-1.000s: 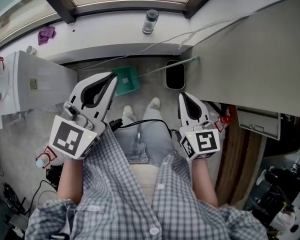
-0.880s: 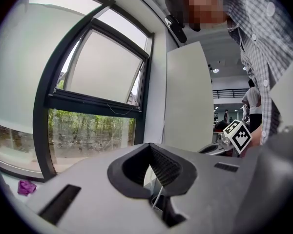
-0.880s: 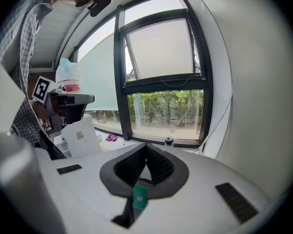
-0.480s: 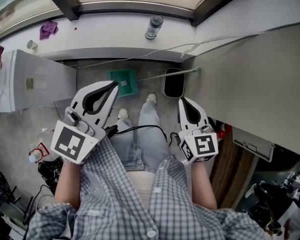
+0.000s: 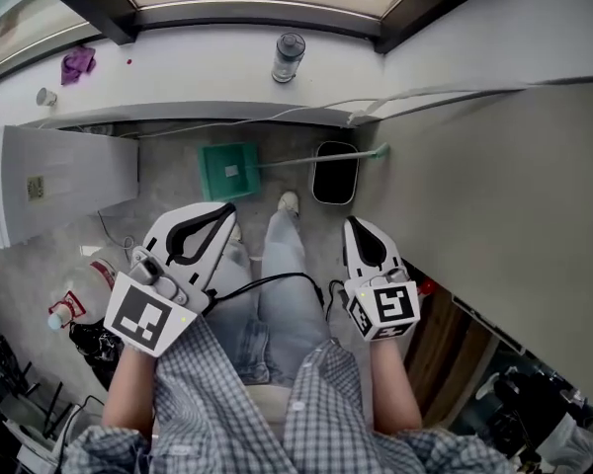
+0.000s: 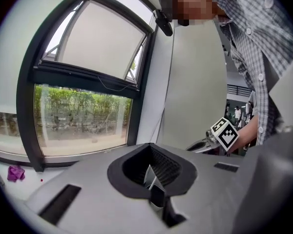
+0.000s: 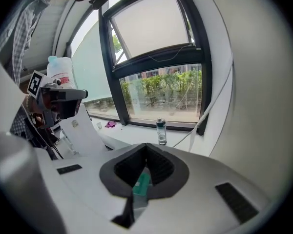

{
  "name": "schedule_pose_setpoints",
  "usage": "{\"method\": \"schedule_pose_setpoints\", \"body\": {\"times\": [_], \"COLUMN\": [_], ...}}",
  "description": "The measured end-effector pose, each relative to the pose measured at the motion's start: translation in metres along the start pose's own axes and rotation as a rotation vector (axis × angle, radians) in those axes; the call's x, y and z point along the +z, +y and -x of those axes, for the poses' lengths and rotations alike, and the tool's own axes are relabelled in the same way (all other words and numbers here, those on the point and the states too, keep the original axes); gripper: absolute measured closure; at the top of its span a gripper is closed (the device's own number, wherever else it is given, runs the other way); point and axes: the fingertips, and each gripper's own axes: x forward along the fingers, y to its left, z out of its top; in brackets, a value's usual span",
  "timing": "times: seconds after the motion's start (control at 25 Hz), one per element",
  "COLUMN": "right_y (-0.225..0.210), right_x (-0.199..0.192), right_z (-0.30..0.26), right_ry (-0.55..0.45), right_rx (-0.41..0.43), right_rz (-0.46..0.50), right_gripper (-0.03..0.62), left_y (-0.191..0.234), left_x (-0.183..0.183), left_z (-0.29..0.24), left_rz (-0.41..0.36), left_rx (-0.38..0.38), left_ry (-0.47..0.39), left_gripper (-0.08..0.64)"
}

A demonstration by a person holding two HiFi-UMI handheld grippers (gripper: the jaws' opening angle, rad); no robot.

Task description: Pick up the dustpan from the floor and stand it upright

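Green dustpan lies on floor near black bin.

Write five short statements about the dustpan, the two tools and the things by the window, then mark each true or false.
1. The green dustpan lies on the floor, with neither tool on it. True.
2. The right tool grips the dustpan's handle. False: it is shut, empty and apart from the handle.
3. A bottle stands on the windowsill. True.
4. The black bin stands left of the dustpan. False: in the head view it stands to the right.
5. The left tool gapes wide open. False: its jaws are together, with nothing between them.
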Motion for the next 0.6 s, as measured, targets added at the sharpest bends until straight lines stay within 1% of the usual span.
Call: {"method": "schedule_pose_setpoints", "body": {"times": [0.2,0.32,0.44,0.6], "right_y": [-0.034,-0.043,-0.049,-0.064], "right_x": [-0.014,-0.022,-0.03,-0.047], "right_z": [-0.017,-0.035,-0.055,-0.075], "right_ry": [0.026,0.033,0.05,0.076], "right_rx": [0.004,0.027,0.065,0.072], "right_rz": [-0.058,-0.062,-0.041,-0.027], "right_gripper": [0.586,0.586,0.586,0.586], "left_y": [-0.005,-0.008,-0.009,-0.012], "left_x": [-0.016,-0.027,-0.035,-0.048], "left_z": [-0.038,-0.057,-0.078,-0.103], "left_rz": [0.005,0.005,-0.004,0.024], "left_rx": [0.008,-0.016,-0.049,-0.083], "left_ry": [0.066,0.107,0.11,0.097], "left_gripper": [0.554,0.554,0.554,0.554]}}
